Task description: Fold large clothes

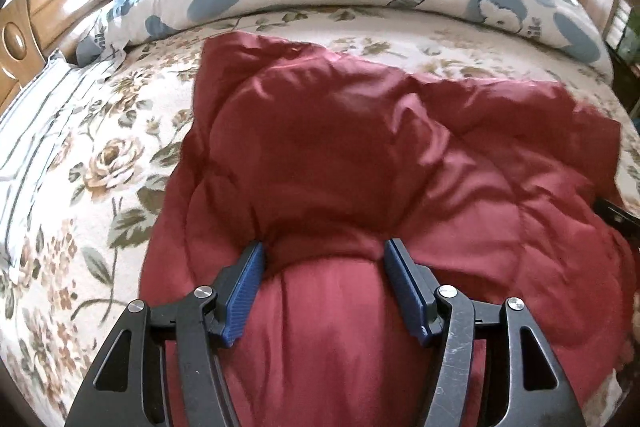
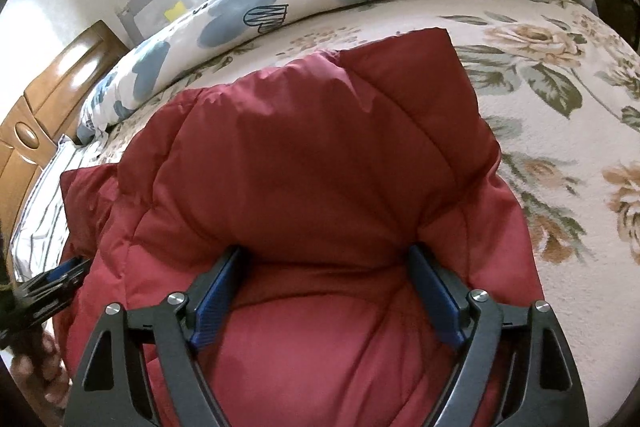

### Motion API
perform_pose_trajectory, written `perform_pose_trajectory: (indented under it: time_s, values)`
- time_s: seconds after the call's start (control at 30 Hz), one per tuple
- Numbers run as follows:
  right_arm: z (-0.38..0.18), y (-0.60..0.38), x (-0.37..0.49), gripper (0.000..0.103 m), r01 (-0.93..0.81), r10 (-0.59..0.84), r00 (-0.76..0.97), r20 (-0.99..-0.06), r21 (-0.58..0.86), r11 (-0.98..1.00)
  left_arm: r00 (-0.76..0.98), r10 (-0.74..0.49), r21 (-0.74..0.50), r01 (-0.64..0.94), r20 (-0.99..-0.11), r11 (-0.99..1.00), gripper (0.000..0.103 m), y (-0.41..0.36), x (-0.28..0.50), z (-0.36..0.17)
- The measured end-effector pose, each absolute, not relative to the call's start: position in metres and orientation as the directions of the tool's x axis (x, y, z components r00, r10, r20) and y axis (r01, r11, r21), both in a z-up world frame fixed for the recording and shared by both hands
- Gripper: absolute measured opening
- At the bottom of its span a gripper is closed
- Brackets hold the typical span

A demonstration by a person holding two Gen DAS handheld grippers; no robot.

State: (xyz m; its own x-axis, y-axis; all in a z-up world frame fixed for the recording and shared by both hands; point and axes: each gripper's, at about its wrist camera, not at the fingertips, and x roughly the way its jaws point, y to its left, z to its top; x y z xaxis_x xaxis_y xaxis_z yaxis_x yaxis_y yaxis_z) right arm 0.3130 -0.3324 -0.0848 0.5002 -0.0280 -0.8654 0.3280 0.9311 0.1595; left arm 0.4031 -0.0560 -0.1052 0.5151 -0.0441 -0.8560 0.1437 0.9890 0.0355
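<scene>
Jaws of both the left gripper (image 1: 323, 255) and the right gripper (image 2: 326, 261) stand spread, each straddling a puffy bulge of the red padded jacket (image 1: 360, 147) lying on the flowered bed (image 1: 100, 167). Slippery, thick padding could spring back or slide out if pinched shallowly. No containers are visible.

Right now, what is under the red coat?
The red coat lies on the floral bedspread, which shows all around it. Anything else beneath the coat is covered.
</scene>
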Motion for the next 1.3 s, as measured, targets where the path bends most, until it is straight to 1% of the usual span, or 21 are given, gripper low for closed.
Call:
perform_pose_trajectory:
  time_s: [0.13,0.3,0.4,0.6,0.67,0.8,0.9,0.93,1.07,1.23,1.3]
  values:
    - [-0.082,-0.331,0.312,0.085,0.326,-0.031,0.505,-0.862,0.157,0.932,0.527,-0.075,0.015,0.164,-0.847,0.986,0.062,-0.045,0.384,-0.095]
    - [-0.068,-0.326,0.303,0.085,0.320,-0.047,0.512,-0.858,0.139,0.937,0.508,-0.034,0.066,0.178,-0.861,0.982,0.062,-0.044,0.383,-0.107]
    - [-0.054,-0.325,0.293,0.085,0.318,-0.048,0.519,-0.854,0.140,0.938,0.518,-0.029,0.079,0.184,-0.855,0.980,0.062,-0.048,0.384,-0.105]
    - [-0.035,-0.334,0.270,0.085,0.325,-0.048,0.530,-0.847,0.151,0.934,0.524,-0.075,0.030,0.189,-0.848,0.982,0.062,-0.036,0.372,-0.089]
    - [-0.032,-0.339,0.263,0.085,0.325,-0.053,0.528,-0.848,0.144,0.935,0.532,-0.083,0.017,0.180,-0.843,0.983,0.068,-0.026,0.367,-0.084]
    - [-0.030,-0.348,0.249,0.085,0.334,-0.048,0.525,-0.850,0.154,0.930,0.545,-0.087,-0.008,0.146,-0.834,0.989,0.071,-0.003,0.360,-0.077]
    - [-0.028,-0.354,0.241,0.085,0.333,-0.033,0.524,-0.851,0.169,0.928,0.543,-0.097,-0.033,0.125,-0.834,0.992,0.079,0.014,0.358,-0.077]
    - [-0.028,-0.356,0.238,0.085,0.333,-0.032,0.524,-0.851,0.171,0.927,0.542,-0.101,-0.044,0.117,-0.835,0.992,0.083,0.020,0.359,-0.078]
    - [-0.028,-0.373,0.227,0.087,0.360,-0.036,0.524,-0.851,0.182,0.915,0.512,-0.154,-0.131,0.083,-0.845,0.988,0.083,0.042,0.366,-0.087]
    - [-0.043,-0.400,0.220,0.088,0.415,0.026,0.526,-0.850,0.283,0.864,0.459,-0.255,-0.267,0.040,-0.851,0.963,0.083,0.070,0.383,-0.105]
    - [-0.051,-0.407,0.220,0.088,0.430,0.056,0.522,-0.851,0.319,0.845,0.443,-0.298,-0.320,0.026,-0.846,0.947,0.085,0.080,0.389,-0.115]
